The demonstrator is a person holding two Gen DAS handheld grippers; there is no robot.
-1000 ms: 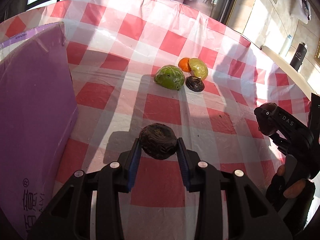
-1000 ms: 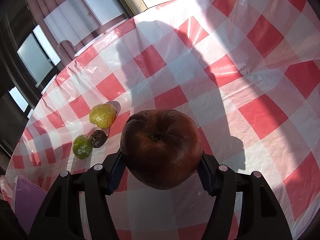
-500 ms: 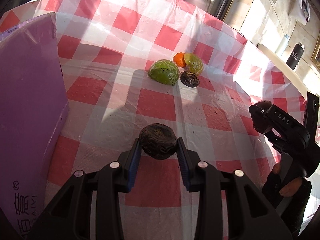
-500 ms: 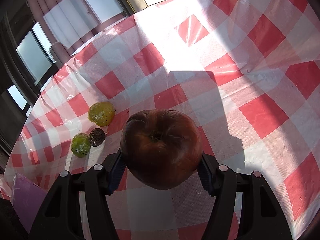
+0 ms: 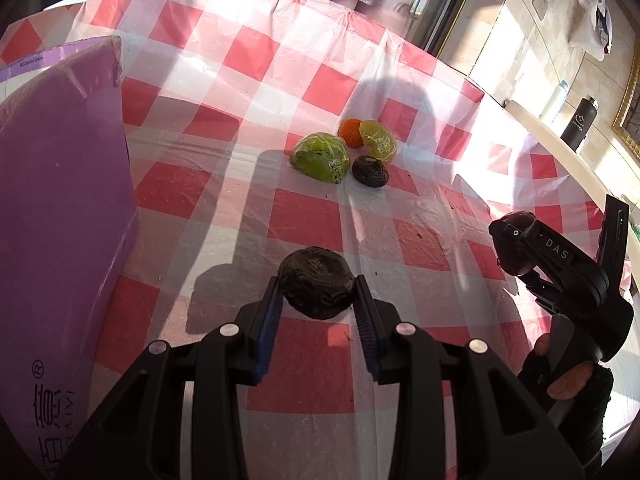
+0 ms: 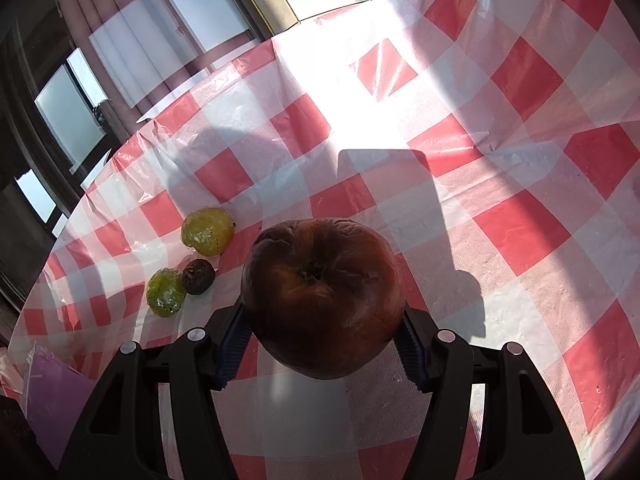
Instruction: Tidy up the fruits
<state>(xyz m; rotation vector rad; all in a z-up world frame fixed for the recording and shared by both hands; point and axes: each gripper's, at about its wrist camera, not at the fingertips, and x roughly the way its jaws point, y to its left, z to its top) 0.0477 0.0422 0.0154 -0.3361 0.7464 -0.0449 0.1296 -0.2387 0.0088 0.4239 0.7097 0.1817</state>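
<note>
Fruits are split between my two grippers and a small cluster further out on the checked surface [image 5: 304, 224]. My left gripper [image 5: 316, 304] has its fingers clenched on a small dark wrinkled fruit [image 5: 316, 286], lifted clear of the cloth, I judge so it can be carried to the group. My right gripper [image 6: 324, 338] grips a larger brown shrivelled fruit [image 6: 322, 300] the same way, stem dimple facing the camera. The cluster is a green wrapped fruit [image 5: 320, 157], an orange one [image 5: 351, 133], a yellow-green wrapped one [image 5: 378, 140] and another dark fruit [image 5: 370, 171], all touching or just beside each other. A purple board [image 5: 60, 208] stands along my left side, well apart from the cluster; nothing lies between my fingers and the group.
</note>
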